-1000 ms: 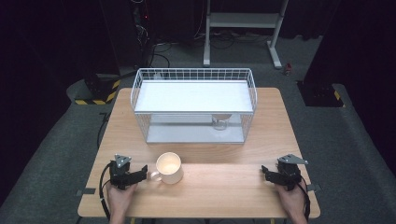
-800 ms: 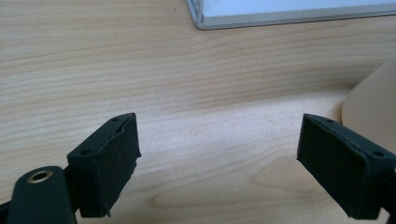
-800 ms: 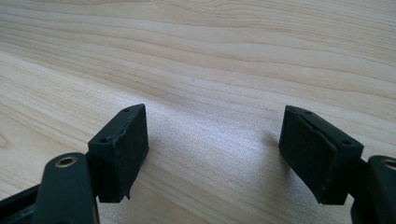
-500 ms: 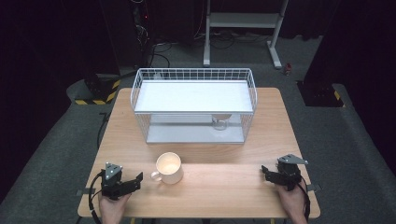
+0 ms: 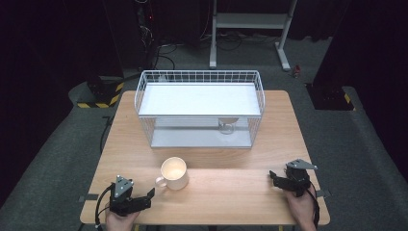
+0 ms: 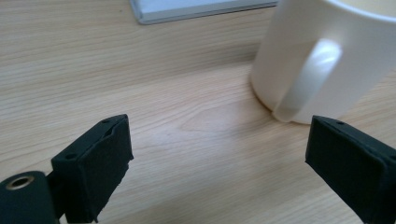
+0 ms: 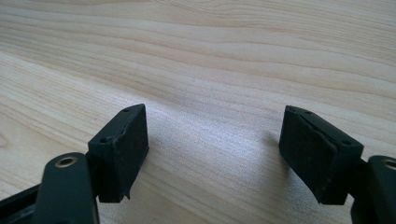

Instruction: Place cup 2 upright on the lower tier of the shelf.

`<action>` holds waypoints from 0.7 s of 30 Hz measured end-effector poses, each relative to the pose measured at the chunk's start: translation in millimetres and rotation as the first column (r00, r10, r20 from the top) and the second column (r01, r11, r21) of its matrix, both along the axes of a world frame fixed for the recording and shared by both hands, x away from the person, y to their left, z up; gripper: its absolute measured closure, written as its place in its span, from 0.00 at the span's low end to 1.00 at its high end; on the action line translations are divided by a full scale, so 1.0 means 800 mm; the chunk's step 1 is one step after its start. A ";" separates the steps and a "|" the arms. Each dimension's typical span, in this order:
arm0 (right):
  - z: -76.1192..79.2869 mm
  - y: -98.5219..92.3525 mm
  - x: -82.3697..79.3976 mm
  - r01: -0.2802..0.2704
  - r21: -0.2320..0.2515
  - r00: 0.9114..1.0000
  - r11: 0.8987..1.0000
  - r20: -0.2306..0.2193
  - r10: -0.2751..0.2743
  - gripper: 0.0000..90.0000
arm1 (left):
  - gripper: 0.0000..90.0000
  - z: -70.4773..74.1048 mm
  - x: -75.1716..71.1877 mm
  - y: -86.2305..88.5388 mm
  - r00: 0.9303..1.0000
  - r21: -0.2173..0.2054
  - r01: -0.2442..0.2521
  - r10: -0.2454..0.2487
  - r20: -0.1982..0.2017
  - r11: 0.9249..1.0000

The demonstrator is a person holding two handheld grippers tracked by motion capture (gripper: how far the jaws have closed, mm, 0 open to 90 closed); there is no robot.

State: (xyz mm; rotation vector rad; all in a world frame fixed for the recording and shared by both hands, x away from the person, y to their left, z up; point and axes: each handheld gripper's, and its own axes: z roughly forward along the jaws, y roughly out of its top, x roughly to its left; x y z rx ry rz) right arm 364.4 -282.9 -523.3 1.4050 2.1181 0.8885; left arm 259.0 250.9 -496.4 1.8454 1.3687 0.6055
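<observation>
A cream mug [image 5: 174,173] stands upright on the wooden table [image 5: 231,197], left of centre, with its handle toward the near left. My left gripper [image 5: 148,197] lies low at the near-left edge, just short of the handle. In the left gripper view the mug [image 6: 327,51] rises at the upper right, beyond my left gripper [image 6: 219,158]. Its jaws have just been opening and have only bare wood between them. My right gripper [image 5: 273,180] rests at the near-right edge. It [image 7: 212,154] stands open over bare wood.
A white wire basket rack [image 5: 199,108] with a flat white shelf stands across the far half of the table. A small pale object [image 5: 228,124] sits under that shelf at the right. Dark floor with cables and a metal stand [image 5: 250,29] lies beyond.
My left gripper has drawn back from the mug's handle toward the near edge, and its jaws have spread wider. The mug and my right gripper have not moved.
</observation>
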 end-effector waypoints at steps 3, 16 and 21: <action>0.000 0.001 -0.001 0.003 0.002 1.000 1.000 -0.004 -0.003 0.27 | 0.07 0.003 0.000 -0.009 1.000 0.008 0.022 -0.022 0.001 1.000; 0.000 0.000 -0.001 -0.002 0.000 1.000 1.000 -0.001 0.002 0.27 | 0.05 0.004 0.009 -0.037 0.996 0.006 0.089 -0.089 0.013 0.996; 0.000 0.000 -0.001 -0.003 -0.001 1.000 1.000 0.001 0.003 0.27 | 0.04 0.006 0.014 -0.046 0.994 0.002 0.109 -0.109 0.021 0.994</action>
